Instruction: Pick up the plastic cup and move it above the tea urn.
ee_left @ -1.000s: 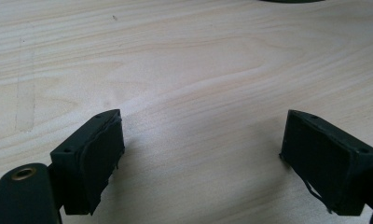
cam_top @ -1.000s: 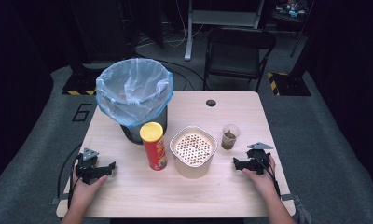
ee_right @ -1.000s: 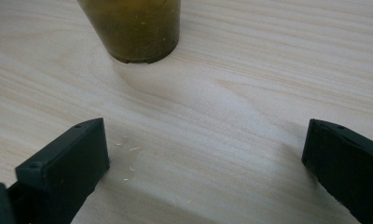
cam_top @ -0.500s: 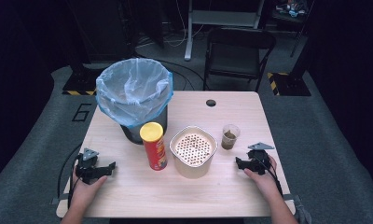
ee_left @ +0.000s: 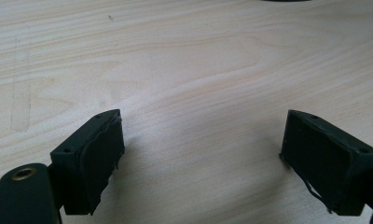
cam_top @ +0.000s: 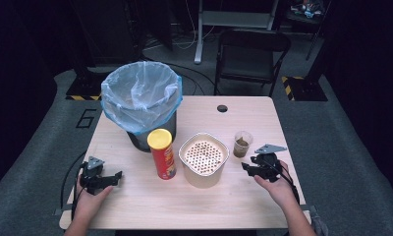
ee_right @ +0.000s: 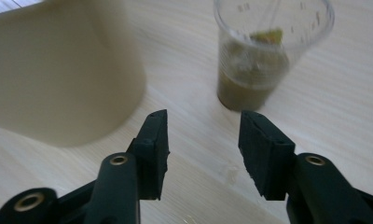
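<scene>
While both tongs (ee_left: 201, 154) (ee_right: 203, 149) gape empty, the cup's (ee_right: 264, 51) rim is cut off.

You sit at a pale wooden table (cam_top: 194, 206) with a round dark grommet hole (cam_top: 222, 108) near its far edge. Around it you have grey carpet (cam_top: 342, 162), marked with a "6" (cam_top: 86, 119) on your left. Beyond the table stands a black folding chair (cam_top: 252, 56); black-and-yellow hazard strips (cam_top: 289, 80) and loose cables (cam_top: 184, 46) lie in the dim surroundings.
</scene>
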Available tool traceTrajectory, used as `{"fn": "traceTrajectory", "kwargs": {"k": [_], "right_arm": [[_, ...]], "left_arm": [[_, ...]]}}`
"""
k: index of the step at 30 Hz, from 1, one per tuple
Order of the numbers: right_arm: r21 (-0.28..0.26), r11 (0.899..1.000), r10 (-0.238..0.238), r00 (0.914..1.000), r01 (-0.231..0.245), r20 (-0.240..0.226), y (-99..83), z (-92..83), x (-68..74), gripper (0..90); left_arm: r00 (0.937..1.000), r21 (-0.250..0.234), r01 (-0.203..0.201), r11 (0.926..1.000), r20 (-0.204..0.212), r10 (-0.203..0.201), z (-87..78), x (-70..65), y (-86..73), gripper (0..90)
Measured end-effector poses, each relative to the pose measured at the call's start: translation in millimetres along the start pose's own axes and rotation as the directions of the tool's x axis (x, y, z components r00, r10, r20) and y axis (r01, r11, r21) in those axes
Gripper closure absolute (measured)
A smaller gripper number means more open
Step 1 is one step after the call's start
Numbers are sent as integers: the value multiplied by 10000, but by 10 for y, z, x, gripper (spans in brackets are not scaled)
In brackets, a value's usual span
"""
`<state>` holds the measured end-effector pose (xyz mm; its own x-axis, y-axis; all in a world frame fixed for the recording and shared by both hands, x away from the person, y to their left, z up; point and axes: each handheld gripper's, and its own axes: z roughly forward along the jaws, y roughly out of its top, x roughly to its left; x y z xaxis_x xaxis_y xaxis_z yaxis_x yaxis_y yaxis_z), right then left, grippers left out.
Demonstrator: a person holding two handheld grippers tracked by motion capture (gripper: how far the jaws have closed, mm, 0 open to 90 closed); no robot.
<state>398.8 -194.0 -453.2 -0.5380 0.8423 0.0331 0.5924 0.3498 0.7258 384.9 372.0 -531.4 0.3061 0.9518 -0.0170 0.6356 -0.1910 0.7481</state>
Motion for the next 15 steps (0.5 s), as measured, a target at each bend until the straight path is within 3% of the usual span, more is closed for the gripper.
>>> {"fn": "traceTrajectory", "kwargs": {"k": [1, 2, 4, 7, 11, 15], "right_arm": [[0, 10000, 0, 10000, 0, 0, 0, 0, 0, 532], [-186, 9998, -49, 9982, 38, -591, 94, -75, 28, 552], [-337, 9994, -100, 9963, 71, -859, 183, -134, 61, 568], [-590, 9977, -389, 9968, 348, -701, 308, -203, 115, 578], [-1018, 9936, -603, 9922, 492, -1087, 554, -267, 204, 586], [-750, 9925, -1047, 9879, 965, -1147, 662, -132, 290, 587]], "left_arm": [[10000, 0, 0, 10000, 0, 0, 0, 0, 0, 128], [10000, -9, 0, 10000, -2, 0, 1, 0, 0, 128], [10000, -10, 5, 10000, 0, -5, 1, 0, 0, 128], [10000, 1, 7, 10000, 0, -7, 0, -1, 0, 128], [10000, 4, 3, 10000, 1, -3, 0, 0, 0, 128], [10000, -6, 4, 10000, -1, -4, 0, 0, 0, 128]]}}
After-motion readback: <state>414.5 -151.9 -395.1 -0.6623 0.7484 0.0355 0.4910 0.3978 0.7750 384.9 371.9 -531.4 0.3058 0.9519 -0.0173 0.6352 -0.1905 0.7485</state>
